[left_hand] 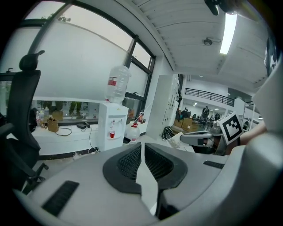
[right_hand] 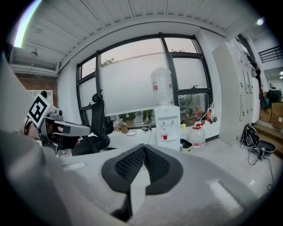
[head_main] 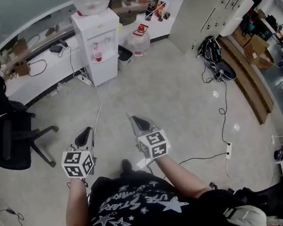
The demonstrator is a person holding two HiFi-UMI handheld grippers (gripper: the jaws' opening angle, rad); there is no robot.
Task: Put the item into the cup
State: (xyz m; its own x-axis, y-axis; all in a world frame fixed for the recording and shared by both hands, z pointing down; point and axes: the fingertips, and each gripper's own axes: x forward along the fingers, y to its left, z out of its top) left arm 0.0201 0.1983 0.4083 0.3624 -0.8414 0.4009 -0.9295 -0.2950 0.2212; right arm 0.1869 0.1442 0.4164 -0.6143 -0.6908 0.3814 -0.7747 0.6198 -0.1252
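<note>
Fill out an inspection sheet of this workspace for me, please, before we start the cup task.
Surface: grey floor; no worktable in view.
Job's things: red cup in the bay of the water dispenser; item to put in: nothing seen.
Clutter: water jug and bin on the floor beside the dispenser.
Grippers: left gripper and right gripper both shut, nothing between the jaws.
Cables: white cable runs from the dispenser toward the person; black cable leads to a power strip.
Surroundings: office chair at left, cabinet at right.
</note>
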